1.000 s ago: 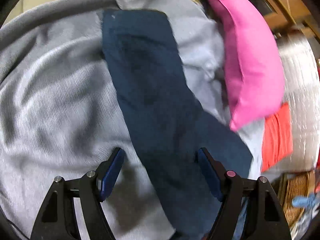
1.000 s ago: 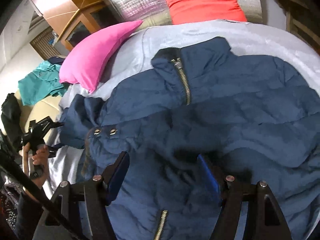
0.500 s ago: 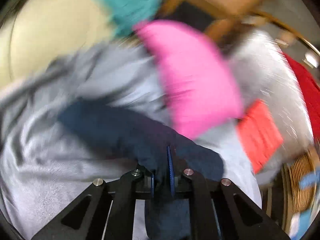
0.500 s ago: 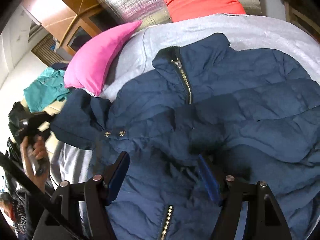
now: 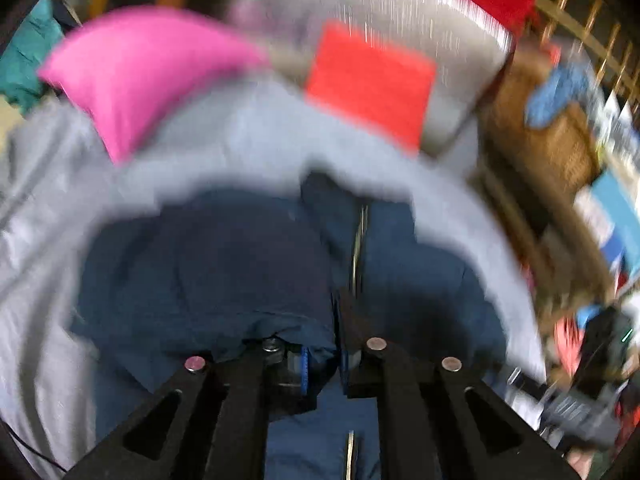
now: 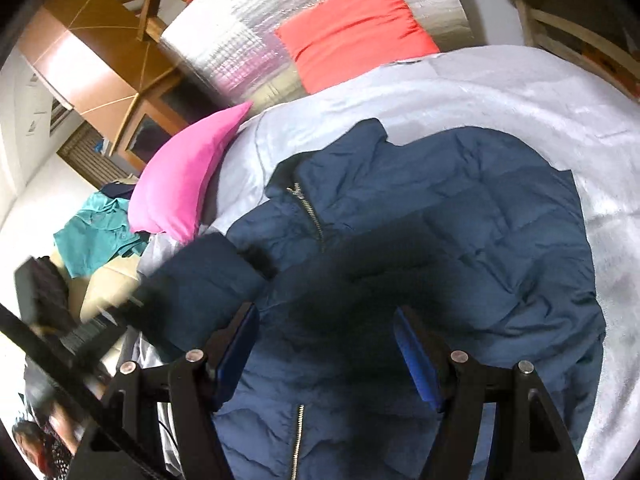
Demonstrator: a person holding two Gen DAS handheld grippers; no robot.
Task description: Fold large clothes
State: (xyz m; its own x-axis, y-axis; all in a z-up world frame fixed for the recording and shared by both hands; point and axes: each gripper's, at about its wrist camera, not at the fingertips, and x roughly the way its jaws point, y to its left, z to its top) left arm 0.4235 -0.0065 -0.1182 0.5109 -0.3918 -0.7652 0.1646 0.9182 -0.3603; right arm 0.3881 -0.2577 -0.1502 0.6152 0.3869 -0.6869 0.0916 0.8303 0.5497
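Observation:
A navy puffer jacket (image 6: 440,232) lies front up on a grey sheet (image 6: 520,88), its zip running from the collar down. My left gripper (image 5: 322,356) is shut on the jacket's sleeve (image 5: 208,272) and holds it raised over the jacket's left side; the sleeve (image 6: 200,276) also shows lifted in the right wrist view. That view is motion blurred. My right gripper (image 6: 326,344) is open and empty, hovering above the jacket's lower front.
A pink pillow (image 6: 188,176) and a red pillow (image 6: 352,32) lie at the head of the bed against a silver padded mat (image 6: 240,48). Teal clothes (image 6: 96,232) lie at the left. A wicker basket (image 5: 540,136) stands at the right.
My left gripper closed on the sleeve, lifted it off the sheet and swung it towards the jacket's body. My right gripper stayed open and drifted slightly over the jacket.

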